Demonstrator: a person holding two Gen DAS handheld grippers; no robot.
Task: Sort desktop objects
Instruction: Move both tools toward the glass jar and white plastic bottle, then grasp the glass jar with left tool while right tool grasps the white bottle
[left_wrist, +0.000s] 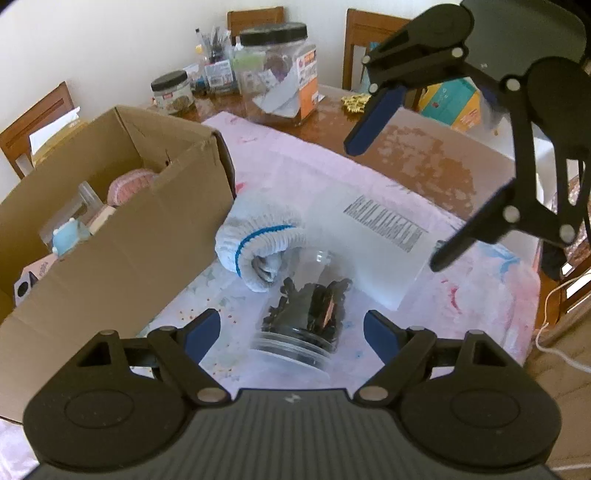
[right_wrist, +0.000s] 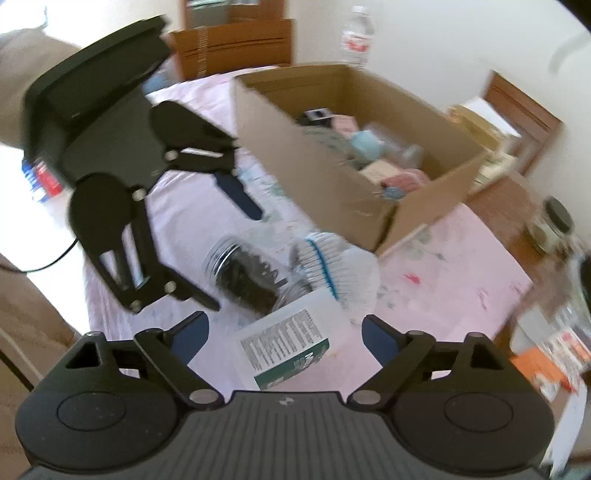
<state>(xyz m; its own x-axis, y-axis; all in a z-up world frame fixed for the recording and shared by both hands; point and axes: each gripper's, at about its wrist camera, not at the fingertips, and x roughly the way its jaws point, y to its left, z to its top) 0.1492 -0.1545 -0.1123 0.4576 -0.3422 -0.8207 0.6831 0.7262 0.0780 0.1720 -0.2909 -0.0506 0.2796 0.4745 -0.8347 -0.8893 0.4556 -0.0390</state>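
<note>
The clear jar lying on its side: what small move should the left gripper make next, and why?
Probably lower the left gripper onto the clear jar and close. Its jaws stand open and empty above the jar, which lies loose on the pink cloth beside the cardboard box.

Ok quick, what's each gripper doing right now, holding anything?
Left gripper: open, holding nothing, above the jar.
Right gripper: open, holding nothing.

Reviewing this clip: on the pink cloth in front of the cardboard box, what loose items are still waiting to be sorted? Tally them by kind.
Clear jar lying on its side, dark contents: 1
White knit glove with blue stripe: 1
Flat white box with printed text and green edge: 1
Total: 3

The cardboard box already holds several items, too jumbled to count.
</note>
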